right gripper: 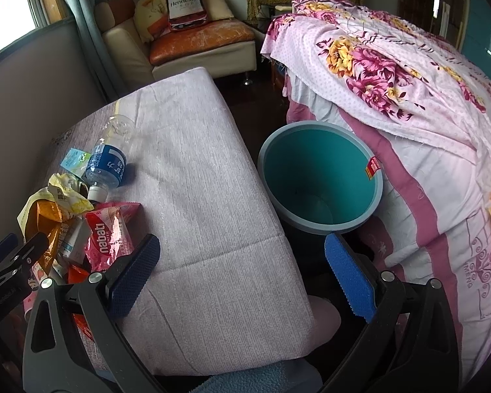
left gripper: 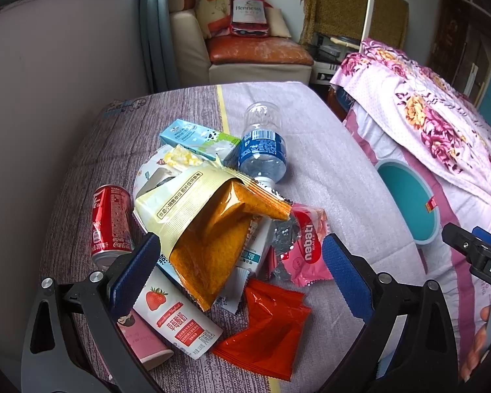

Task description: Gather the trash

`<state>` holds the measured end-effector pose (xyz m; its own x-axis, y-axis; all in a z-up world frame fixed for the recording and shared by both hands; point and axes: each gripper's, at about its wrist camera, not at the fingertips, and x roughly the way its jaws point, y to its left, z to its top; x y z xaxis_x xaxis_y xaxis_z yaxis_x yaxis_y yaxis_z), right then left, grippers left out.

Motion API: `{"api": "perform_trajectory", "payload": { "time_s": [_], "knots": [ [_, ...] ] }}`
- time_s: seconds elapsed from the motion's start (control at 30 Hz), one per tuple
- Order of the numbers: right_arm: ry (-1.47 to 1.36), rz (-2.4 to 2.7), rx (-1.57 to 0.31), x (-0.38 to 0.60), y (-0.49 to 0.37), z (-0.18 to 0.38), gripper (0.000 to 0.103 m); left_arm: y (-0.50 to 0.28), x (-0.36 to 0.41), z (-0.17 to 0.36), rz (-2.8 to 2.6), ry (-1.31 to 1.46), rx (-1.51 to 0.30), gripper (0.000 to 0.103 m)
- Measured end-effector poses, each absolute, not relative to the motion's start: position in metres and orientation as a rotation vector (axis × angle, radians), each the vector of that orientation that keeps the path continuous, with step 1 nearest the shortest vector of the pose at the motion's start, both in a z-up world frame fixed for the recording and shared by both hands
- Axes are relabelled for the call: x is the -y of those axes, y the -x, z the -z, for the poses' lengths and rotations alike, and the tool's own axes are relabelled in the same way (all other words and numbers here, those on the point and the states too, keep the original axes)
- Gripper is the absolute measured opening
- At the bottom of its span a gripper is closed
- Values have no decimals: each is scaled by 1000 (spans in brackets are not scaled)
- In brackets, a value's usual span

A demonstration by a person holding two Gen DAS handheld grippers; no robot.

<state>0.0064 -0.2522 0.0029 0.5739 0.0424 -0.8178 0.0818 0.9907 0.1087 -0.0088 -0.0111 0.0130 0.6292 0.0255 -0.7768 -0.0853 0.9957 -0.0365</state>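
Left wrist view is showing the likeliest trouble: the orange snack bag (left gripper: 219, 242) is lying loosely across the heap of wrappers, so a pinch there could be dragging the pink wafer pack (left gripper: 307, 245) at three o'clock or the red foil wrapper (left gripper: 271, 334) at five o'clock off the padded table (left gripper: 327, 170). The cola can (left gripper: 109, 222) at nine o'clock could be rolling if nudged. The left gripper (left gripper: 242, 271) is hovering spread wide, holding nothing. The right gripper (right gripper: 242, 271) is likewise gaping and empty, with the teal bin (right gripper: 320, 180) waiting at twelve o'clock.
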Motion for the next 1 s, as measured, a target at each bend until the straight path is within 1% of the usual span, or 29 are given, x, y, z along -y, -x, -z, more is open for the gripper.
{"api": "perform_trajectory", "payload": {
  "time_s": [1.0],
  "knots": [
    [-158,-19,-984,244,-7,0,97,13,-1,-11,-79,77,-910,99]
  ]
}}
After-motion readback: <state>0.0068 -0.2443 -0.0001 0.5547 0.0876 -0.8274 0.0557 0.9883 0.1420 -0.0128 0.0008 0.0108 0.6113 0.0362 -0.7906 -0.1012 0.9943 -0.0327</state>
